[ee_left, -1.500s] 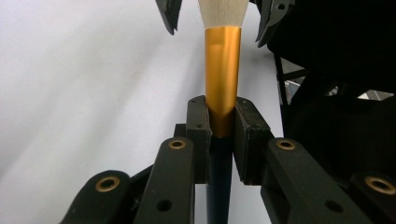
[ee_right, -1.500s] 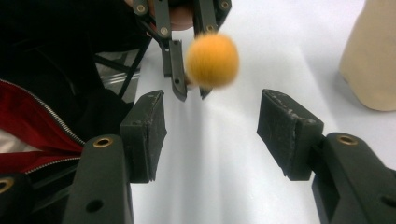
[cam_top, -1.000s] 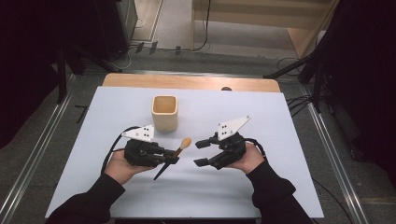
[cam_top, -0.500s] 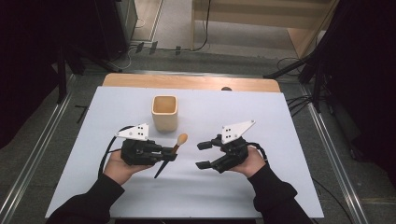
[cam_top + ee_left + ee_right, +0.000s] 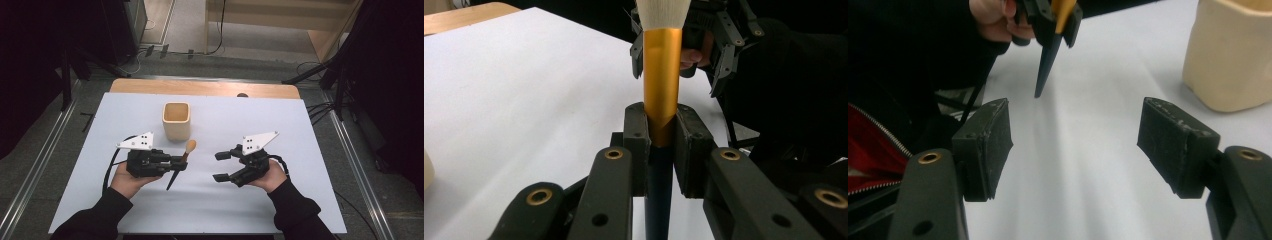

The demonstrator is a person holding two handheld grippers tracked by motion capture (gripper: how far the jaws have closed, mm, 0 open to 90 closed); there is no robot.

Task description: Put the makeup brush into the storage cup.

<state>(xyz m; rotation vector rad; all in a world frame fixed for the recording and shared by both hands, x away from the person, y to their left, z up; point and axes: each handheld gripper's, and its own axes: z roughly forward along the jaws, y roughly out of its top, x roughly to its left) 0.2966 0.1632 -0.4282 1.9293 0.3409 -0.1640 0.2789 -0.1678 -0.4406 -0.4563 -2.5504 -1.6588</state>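
Observation:
My left gripper (image 5: 181,165) is shut on a makeup brush (image 5: 190,146) and holds it just above the white table. The pads (image 5: 636,135) clamp it where the gold ferrule (image 5: 662,65) meets the dark handle, with the pale bristles pointing up and away. The handle's pointed tip (image 5: 1040,85) hangs close over the sheet. My right gripper (image 5: 219,166) faces the brush from the right, a short gap away. Its jaws have just been opening and now stand wide, with nothing between the pads (image 5: 985,145).
A beige square cup (image 5: 176,121) stands upright behind the left gripper, near the brush head; it shows at the upper right in the right gripper view (image 5: 1233,55). The white sheet (image 5: 300,130) covers the table, with a wooden strip (image 5: 200,87) along the far edge.
The right gripper's jaws stand a little wider apart than before. The left gripper keeps its hold on the brush, and both hands have barely shifted.

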